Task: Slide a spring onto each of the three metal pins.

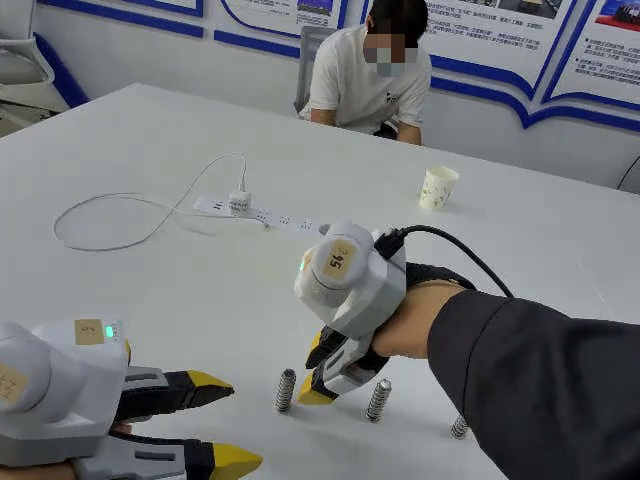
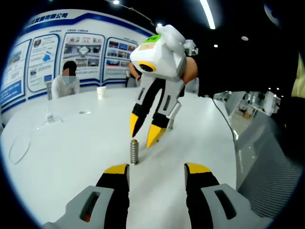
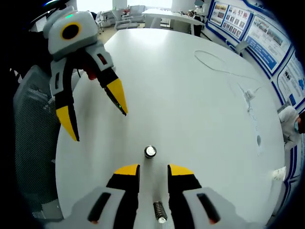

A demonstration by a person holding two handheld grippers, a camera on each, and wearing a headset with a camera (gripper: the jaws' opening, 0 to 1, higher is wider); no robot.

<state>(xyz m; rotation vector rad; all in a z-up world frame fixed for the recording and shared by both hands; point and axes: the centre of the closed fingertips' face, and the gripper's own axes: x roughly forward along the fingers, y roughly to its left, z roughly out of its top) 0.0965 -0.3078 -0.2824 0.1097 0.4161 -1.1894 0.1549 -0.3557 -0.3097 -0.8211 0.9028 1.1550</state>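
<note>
a: entry one, head view. what is listed?

b: the left gripper point(image 1: 225, 420) is logged at lower left, jaws spread wide, nothing held. the right gripper point(image 1: 312, 380) is pointed down at the table point(image 1: 150, 300), jaws a little apart and empty, tips set between the first pin point(image 1: 285, 390) and the second pin point(image 1: 378, 398). a spring point(image 1: 377, 404) is seen coiled round each. the third pin point(image 1: 459, 427) is partly covered by a sleeve point(image 1: 540, 380), though coils are made out on it too. a paper cup point(image 1: 438, 187), a power strip point(image 1: 255, 212) and a seated person point(image 1: 365, 70) are noted far across the table.

a: entry two, left gripper view?

b: its own jaws are shown wide and empty. the first pin point(image 2: 134, 151) is entered upright and sprung, just ahead of them. the right gripper point(image 2: 144, 134) hangs close above and beside it; contact cannot be told. the second pin point(image 2: 170, 121) is glimpsed behind.

a: entry three, right gripper view?

b: its own jaws are shown narrow, with nothing gripped. the first pin point(image 3: 150, 151) is seen end-on just beyond the tips. the second pin point(image 3: 158, 212) is seen below, between the jaws. the left gripper point(image 3: 100, 126) is listed at upper left, well apart.

a: progress?

b: all three pins are judged fitted. only the part-hidden third is left to be confirmed.
</note>
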